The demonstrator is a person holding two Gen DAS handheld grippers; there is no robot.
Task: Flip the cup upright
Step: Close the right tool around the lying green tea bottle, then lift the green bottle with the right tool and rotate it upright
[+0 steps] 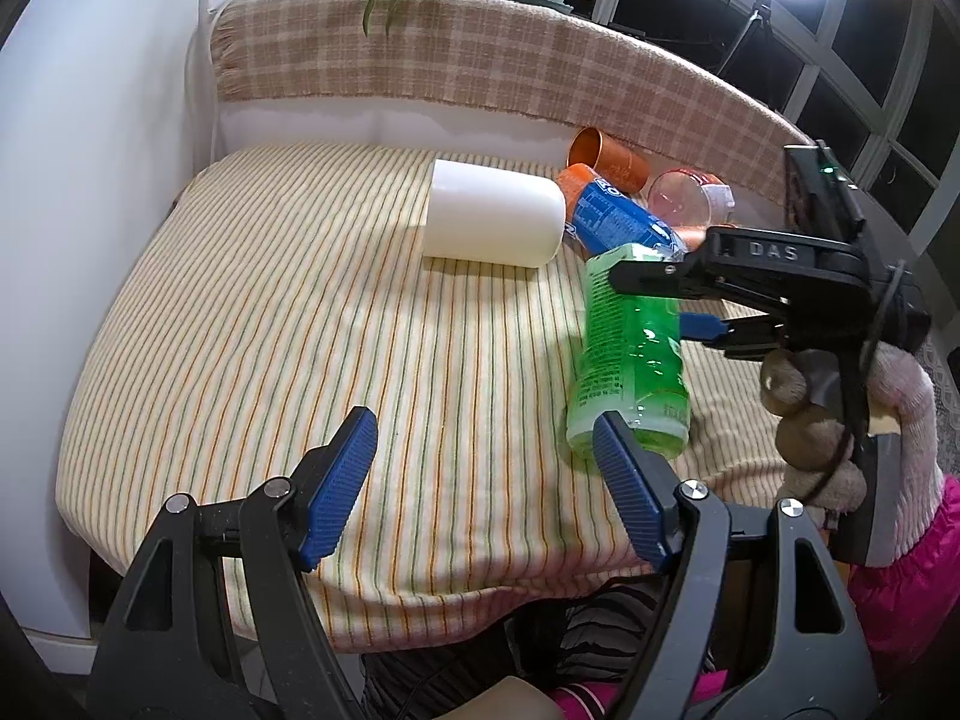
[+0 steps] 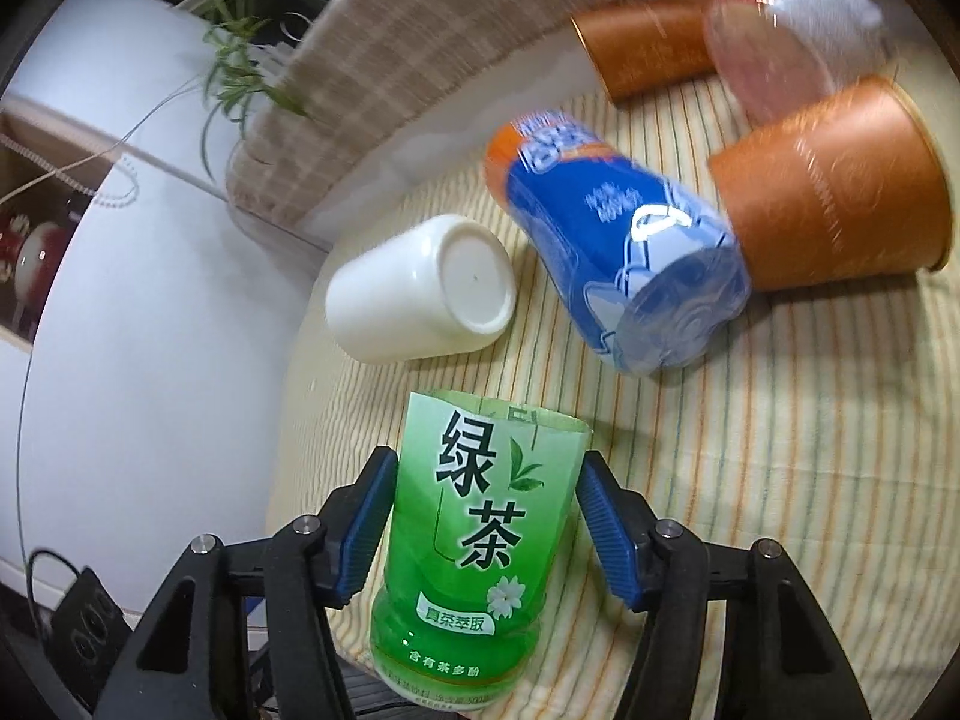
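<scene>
A green cut-bottle cup (image 2: 474, 546) with a green tea label sits between the blue pads of my right gripper (image 2: 486, 516), which is shut on it. In the left wrist view the cup (image 1: 630, 372) is tilted just above the striped cloth (image 1: 300, 324), held by the right gripper (image 1: 666, 300) from the right. My left gripper (image 1: 486, 480) is open and empty over the cloth's near edge, just left of the green cup.
A white cup (image 1: 492, 213) (image 2: 420, 288) lies on its side mid-table. A blue-labelled cup (image 2: 618, 252), two copper cups (image 2: 834, 186) (image 2: 642, 51) and a clear pink cup (image 2: 774, 54) lie toppled at the back right. A plaid-covered backrest (image 1: 480, 60) bounds the far side.
</scene>
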